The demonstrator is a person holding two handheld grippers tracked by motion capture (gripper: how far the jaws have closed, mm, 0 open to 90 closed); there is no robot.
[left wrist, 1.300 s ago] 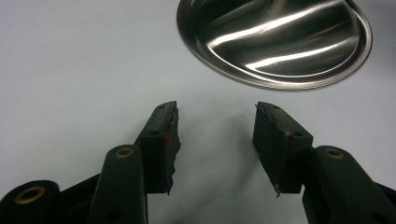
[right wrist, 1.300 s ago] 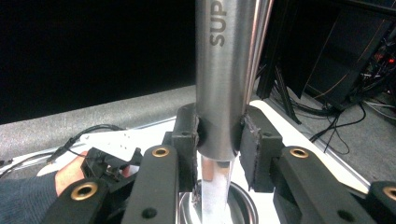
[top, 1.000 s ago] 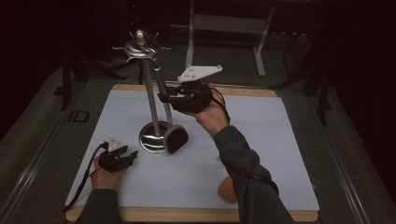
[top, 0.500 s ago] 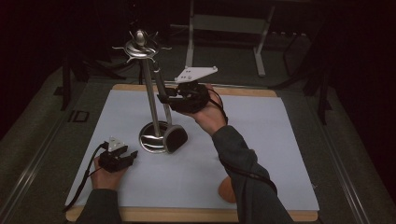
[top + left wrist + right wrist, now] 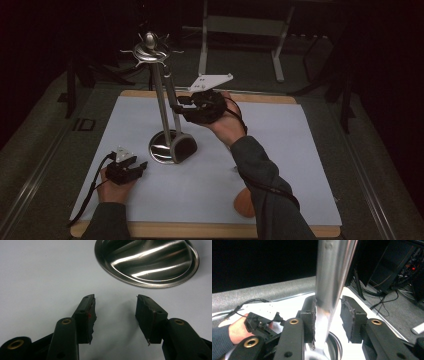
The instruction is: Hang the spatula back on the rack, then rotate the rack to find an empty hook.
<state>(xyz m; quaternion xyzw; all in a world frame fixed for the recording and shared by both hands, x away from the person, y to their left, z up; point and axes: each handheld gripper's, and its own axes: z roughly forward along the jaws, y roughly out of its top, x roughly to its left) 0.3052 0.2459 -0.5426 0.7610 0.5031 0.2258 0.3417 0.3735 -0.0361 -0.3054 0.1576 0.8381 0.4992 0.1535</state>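
Observation:
A steel utensil stand with a round base and a hooked top stands on the white mat. A long utensil with a black head leans beside its pole. My right gripper reaches in from the right at mid height. Its jaws have just been opening, and in the right gripper view the shiny handle stands between the pads with a gap on the right side. My left gripper rests open on the mat, with nothing between its jaws and the base just ahead.
The white mat lies on a wooden board. An orange-brown rounded object sits near the front edge beside my right forearm. Dark frames and cables stand beyond the table's far edge.
The right gripper's jaws have spread a little around the utensil's handle. Both hands stay where they were, and the utensil's head has barely shifted.

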